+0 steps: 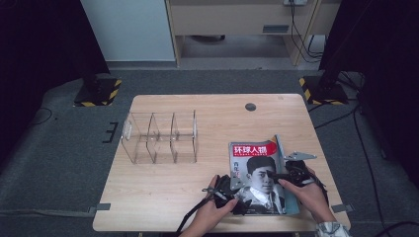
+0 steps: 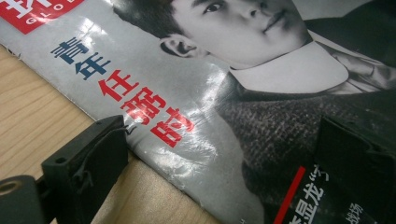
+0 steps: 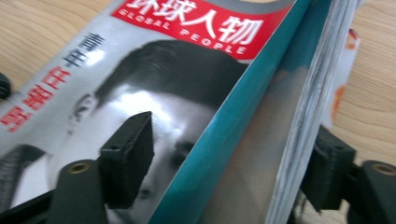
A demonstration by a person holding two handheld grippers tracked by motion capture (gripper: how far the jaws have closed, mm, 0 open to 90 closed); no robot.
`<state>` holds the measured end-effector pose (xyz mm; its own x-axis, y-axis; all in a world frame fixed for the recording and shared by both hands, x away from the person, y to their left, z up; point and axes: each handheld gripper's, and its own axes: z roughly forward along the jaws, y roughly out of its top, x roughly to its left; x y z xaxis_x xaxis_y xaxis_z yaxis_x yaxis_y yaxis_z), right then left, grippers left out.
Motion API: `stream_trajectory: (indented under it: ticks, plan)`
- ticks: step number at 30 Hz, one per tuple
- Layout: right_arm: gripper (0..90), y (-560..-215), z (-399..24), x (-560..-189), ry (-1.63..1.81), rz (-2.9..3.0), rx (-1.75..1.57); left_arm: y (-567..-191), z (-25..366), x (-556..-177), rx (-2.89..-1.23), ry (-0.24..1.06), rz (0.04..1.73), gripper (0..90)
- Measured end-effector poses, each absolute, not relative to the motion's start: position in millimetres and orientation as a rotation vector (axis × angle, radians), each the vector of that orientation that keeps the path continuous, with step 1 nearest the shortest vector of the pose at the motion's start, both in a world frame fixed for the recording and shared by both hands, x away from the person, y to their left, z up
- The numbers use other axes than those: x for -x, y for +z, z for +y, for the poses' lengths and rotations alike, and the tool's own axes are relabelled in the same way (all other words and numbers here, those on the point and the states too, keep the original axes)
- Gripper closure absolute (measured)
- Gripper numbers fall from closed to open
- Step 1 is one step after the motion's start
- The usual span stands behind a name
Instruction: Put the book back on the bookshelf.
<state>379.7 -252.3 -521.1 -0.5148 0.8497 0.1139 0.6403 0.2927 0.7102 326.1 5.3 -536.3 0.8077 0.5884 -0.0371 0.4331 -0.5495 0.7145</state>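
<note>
The right claw [image 3: 224,163] stands partly open astride the magazine's [image 1: 257,173] lifted right edge, one jaw on the cover, one outside the page block, likely to pinch it up. The left claw [image 2: 219,158] stands open at the magazine's lower left edge, one jaw on the bench [image 1: 163,192], perhaps steadying. One magazine lies there; one clear divided rack [image 1: 160,138] stands well left of it

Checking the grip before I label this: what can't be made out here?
- Right gripper view: whether the pads press the magazine; its lifted edge hides the contact.
- Left gripper view: right jaw cut off by the frame.
- High view: organizer contents, glare-blurred.
</note>
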Motion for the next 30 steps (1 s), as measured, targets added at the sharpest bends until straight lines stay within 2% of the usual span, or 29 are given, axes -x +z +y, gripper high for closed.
stream_trajectory:
  ticks: [4, 6, 8, 13, 16, 18, 30]
  plan:
    - [41.3, -523, -257, -380, 1.028, 2.257, -1.361, -536, 5, -326, -2.238, 0.266, 0.748, 2.2]
    - [50.9, -523, -259, -380, 1.020, 2.246, -1.358, -536, 5, -326, -2.238, 0.266, 0.748, 2.1]
    - [55.6, -523, -262, -381, 1.031, 2.238, -1.369, -536, 5, -326, -2.238, 0.265, 0.749, 2.1]
    - [57.8, -524, -263, -381, 1.042, 2.226, -1.379, -536, 5, -326, -2.238, 0.265, 0.748, 2.1]
    - [47.9, -526, -260, -381, 1.034, 2.231, -1.376, -536, 5, -326, -2.238, 0.266, 0.748, 2.1]
    - [46.7, -527, -258, -381, 1.021, 2.231, -1.389, -536, 5, -326, -2.238, 0.266, 0.748, 2.1]
    - [77.9, -517, -263, -381, 1.050, 2.173, -1.414, -536, 6, -327, -2.238, 0.258, 0.748, 2.0]
